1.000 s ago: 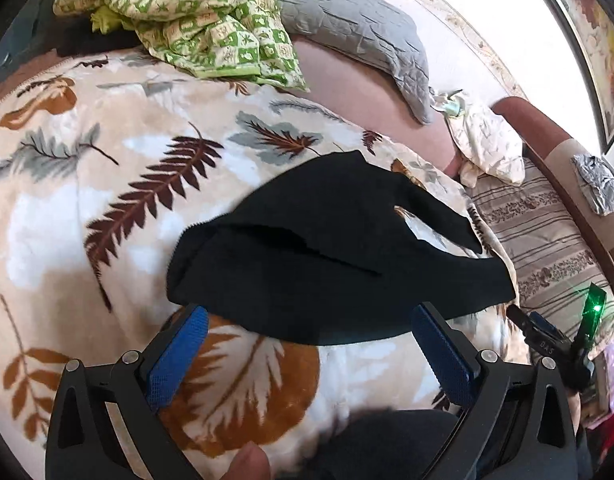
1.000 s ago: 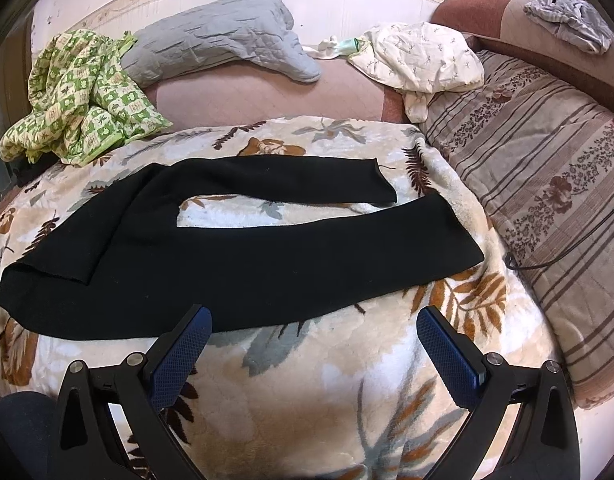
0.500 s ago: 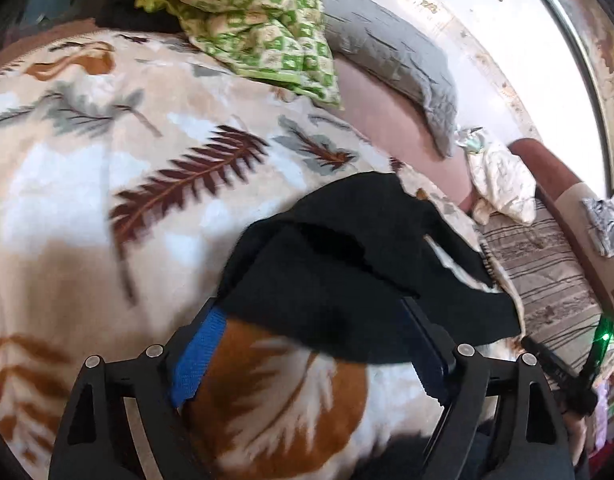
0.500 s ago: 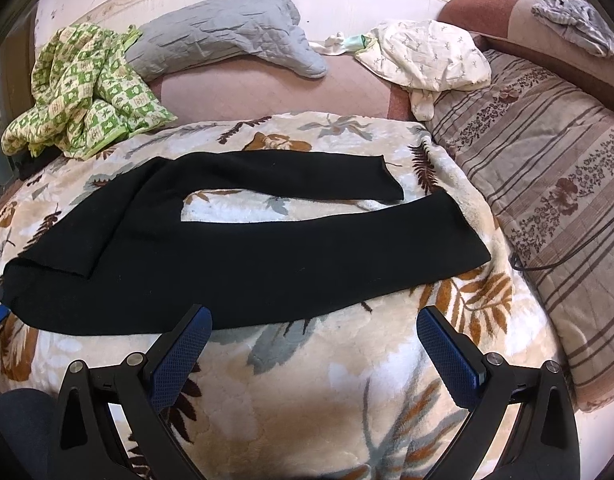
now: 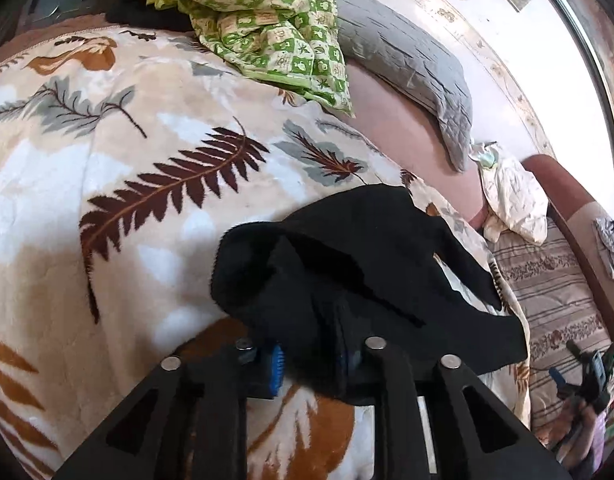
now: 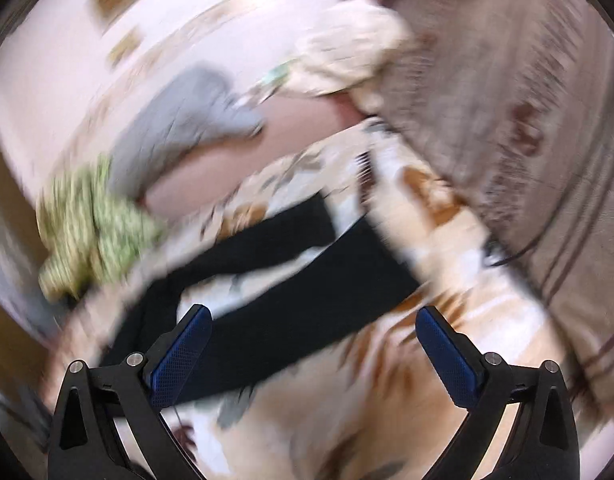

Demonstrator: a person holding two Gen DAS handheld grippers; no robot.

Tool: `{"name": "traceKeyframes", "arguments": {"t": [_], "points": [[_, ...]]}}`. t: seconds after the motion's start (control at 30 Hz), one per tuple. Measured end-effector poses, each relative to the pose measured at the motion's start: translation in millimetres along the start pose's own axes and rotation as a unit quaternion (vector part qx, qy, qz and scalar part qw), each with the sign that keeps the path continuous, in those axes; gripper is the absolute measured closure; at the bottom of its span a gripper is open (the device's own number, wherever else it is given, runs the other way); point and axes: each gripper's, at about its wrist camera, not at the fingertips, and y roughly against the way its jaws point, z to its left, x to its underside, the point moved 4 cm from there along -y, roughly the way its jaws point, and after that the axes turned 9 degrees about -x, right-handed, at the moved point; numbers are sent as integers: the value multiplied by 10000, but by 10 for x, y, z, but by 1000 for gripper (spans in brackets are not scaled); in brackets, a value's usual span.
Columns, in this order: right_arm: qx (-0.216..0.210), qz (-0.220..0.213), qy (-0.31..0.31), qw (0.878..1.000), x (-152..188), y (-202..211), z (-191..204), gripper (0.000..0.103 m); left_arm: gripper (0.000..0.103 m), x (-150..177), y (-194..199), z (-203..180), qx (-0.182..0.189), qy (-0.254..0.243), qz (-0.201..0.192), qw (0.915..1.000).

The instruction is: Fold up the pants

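Note:
Black pants (image 5: 359,264) lie on a leaf-patterned blanket (image 5: 107,184) on the bed. My left gripper (image 5: 311,356) is shut on the waist end of the pants, and the cloth bunches up over the blue pads. In the blurred right wrist view the pants (image 6: 291,280) stretch across the blanket with both legs spread apart. My right gripper (image 6: 313,340) is open and empty above the near leg.
A green checked cloth (image 5: 267,20) and a grey pillow (image 5: 407,60) lie at the far side. A cream garment (image 5: 515,200) sits by the striped cushion (image 5: 559,288). The right gripper shows in the left wrist view (image 5: 587,372) at the lower right.
My left gripper moved onto the waist end and shut on it, bunching the cloth. My right gripper has swung and tilted fast, blurring its view, and stays open.

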Motion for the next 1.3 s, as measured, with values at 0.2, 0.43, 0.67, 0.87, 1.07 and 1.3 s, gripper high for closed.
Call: {"name": "traceKeyframes", "arguments": {"t": [0.2, 0.43, 0.67, 0.87, 1.07, 1.3], "points": [[-559, 516, -1058, 9915, -300, -203, -762, 39, 98, 7, 51, 112, -44, 226, -49, 9997], [-768, 1128, -1218, 9831, -18, -665, -905, 55, 99, 23, 138, 138, -28, 395, -73, 9992], [-966, 1008, -644, 9881, 22, -677, -624, 100, 99, -91, 493, 385, 3, 811, -241, 9964], [-1228, 1874, -703, 9720, 553, -541, -209, 100, 99, -110, 1106, 998, -408, 972, -488, 9932], [-1099, 2163, -715, 9675, 957, -606, -190, 97, 87, 73, 1298, 1318, -1157, 1035, -323, 9874], [-454, 1097, 48, 9929, 428, -310, 181, 69, 65, 38, 1961, 932, -1537, 860, -1166, 9774]]}}
